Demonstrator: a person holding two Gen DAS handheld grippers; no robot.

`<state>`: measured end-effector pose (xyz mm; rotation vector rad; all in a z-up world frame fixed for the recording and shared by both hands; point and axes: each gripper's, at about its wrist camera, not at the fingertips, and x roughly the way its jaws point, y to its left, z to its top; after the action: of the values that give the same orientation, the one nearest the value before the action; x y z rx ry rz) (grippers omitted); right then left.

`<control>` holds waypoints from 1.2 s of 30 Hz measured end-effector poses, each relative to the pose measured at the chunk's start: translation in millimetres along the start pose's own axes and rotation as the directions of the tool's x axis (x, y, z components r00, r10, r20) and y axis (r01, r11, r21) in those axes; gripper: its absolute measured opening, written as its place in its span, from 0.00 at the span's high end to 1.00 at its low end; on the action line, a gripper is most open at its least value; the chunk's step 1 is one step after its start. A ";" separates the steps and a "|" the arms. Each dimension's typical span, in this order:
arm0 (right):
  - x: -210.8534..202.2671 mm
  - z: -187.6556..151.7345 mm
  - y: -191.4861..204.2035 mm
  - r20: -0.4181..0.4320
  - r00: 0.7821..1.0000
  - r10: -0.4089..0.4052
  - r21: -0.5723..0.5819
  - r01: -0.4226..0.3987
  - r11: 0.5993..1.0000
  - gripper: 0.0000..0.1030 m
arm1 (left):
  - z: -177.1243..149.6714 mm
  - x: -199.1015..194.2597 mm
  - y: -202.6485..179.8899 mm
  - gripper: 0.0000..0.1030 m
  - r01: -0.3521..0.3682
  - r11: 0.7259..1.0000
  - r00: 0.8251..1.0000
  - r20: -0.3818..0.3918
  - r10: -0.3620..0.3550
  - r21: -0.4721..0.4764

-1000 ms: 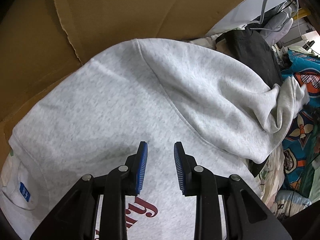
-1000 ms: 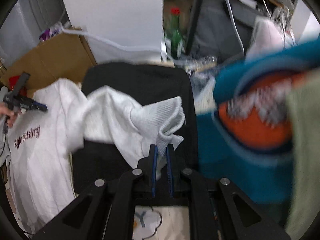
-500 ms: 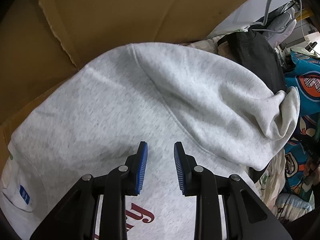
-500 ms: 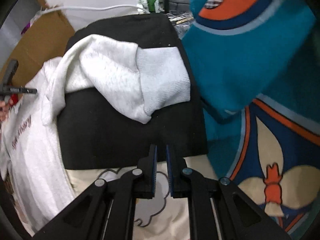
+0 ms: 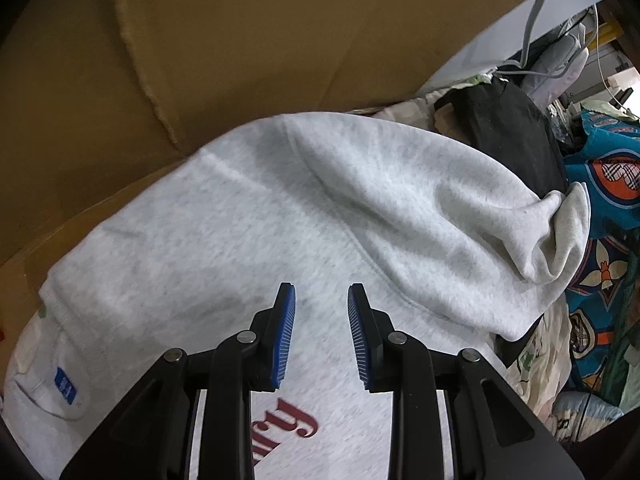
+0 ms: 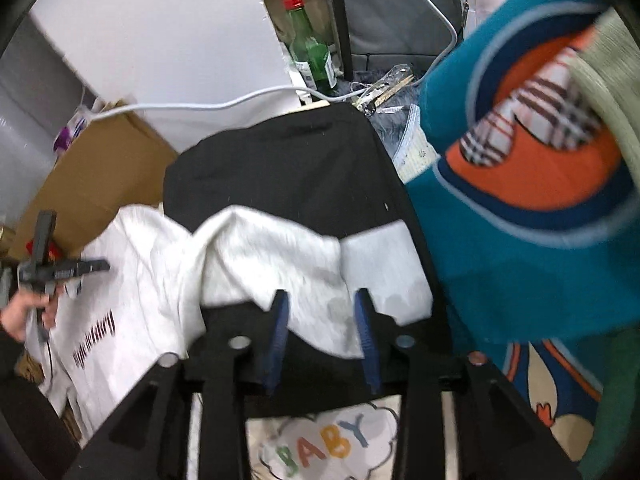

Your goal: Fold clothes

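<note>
One fold pending: my grey sweatshirt (image 5: 208, 248) lies spread and unfolded on cardboard (image 5: 240, 40).
Left view: my left gripper (image 5: 321, 300) hovers unclenched over the sweatshirt's chest, gripping nothing; its sleeve (image 5: 460, 216) trails off the sweatshirt's right side.
Right view: my right gripper (image 6: 321, 300), jaws just opening, straddles the sleeve cuff (image 6: 384, 276) without pinching it.
Clutter: black garment (image 6: 288, 168) under that sleeve, teal blanket (image 6: 520, 272) beside it, bottle (image 6: 312, 56) beyond.

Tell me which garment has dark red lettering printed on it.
The light grey sweatshirt: dark red script runs across its front. The black garment is plain, and the teal one carries an orange patch, not lettering.
</note>
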<state>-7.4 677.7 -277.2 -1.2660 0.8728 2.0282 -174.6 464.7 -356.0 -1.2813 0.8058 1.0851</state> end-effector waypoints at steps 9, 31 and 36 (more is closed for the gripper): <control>17.9 46.1 12.3 -0.055 0.995 -0.083 0.125 0.089 0.988 0.58 | -10.5 1.2 4.1 0.74 -0.017 0.998 0.999 0.036 0.020 -0.062; 74.3 57.9 -1.6 -0.344 0.862 -0.373 0.195 0.454 0.869 0.61 | -32.7 -32.0 31.3 0.74 -0.024 0.997 0.995 0.090 0.030 -0.067; 52.8 50.3 10.0 -0.299 0.875 -0.382 0.128 0.433 0.892 0.92 | -32.6 -29.9 26.1 0.74 -0.016 0.998 0.997 0.077 0.020 -0.054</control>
<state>-61.6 717.9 -306.6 -1.4892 0.8117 1.4283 -205.5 426.2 -341.8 -1.2711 0.7359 1.1707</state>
